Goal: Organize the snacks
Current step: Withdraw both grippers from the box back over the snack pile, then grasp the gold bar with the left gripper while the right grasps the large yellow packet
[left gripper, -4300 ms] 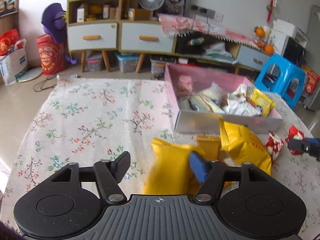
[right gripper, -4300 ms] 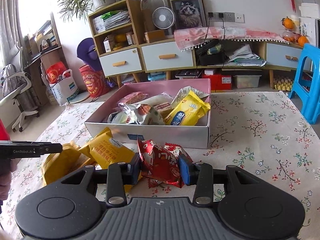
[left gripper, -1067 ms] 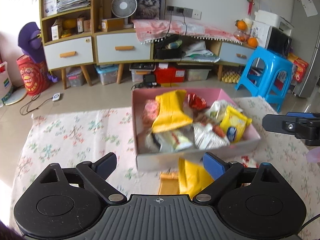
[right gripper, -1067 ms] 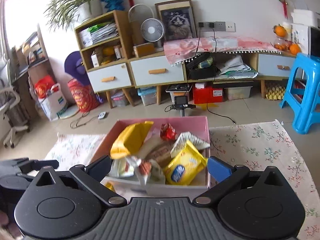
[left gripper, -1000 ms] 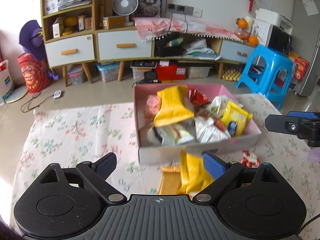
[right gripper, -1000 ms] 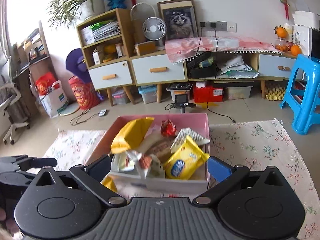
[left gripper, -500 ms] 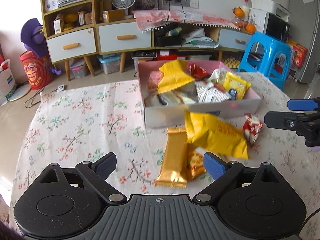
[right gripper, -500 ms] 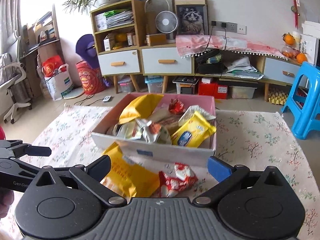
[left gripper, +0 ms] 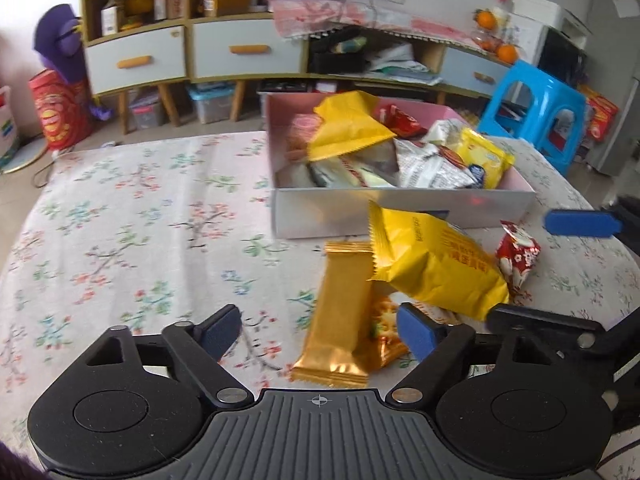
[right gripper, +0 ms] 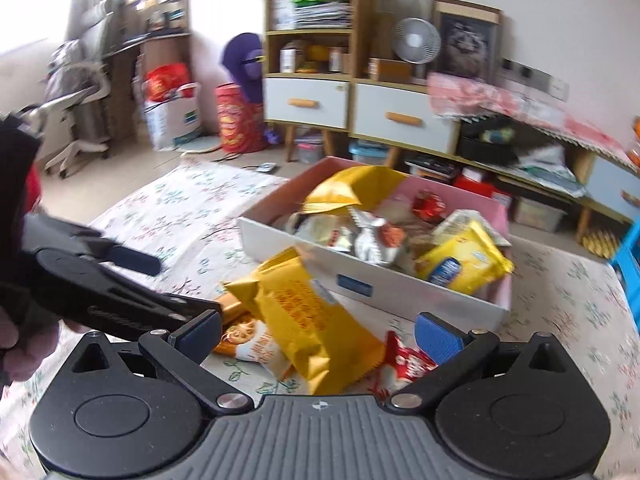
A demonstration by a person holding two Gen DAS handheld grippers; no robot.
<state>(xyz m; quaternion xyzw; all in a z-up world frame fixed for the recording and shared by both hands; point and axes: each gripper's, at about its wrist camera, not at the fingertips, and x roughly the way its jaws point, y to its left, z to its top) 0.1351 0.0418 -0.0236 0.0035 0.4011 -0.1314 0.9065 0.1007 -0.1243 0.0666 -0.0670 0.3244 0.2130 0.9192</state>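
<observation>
A pink-lined box point(left gripper: 400, 208) full of snack packets stands on the floral cloth. In front of it lie a yellow bag point(left gripper: 432, 264), a gold bar packet point(left gripper: 340, 320) over an orange packet point(left gripper: 384, 332), and a red packet point(left gripper: 518, 256). My left gripper point(left gripper: 320, 332) hovers low with the gold bar between its closing jaws, the pads clear of it. My right gripper point(right gripper: 320, 334) is open around the yellow bag point(right gripper: 312, 320), not touching it, with the red packet point(right gripper: 408, 360) by its right finger.
The floral tablecloth point(left gripper: 140, 220) stretches bare to the left of the box. The two grippers work close together over the same pile. Beyond the table are a blue stool point(left gripper: 536, 108), low cabinets point(left gripper: 240, 52) and an office chair point(right gripper: 80, 100).
Both grippers have sunk toward the table, so the loose packets in front of the box now lie between their fingers. The left jaws have narrowed. The right view has tilted.
</observation>
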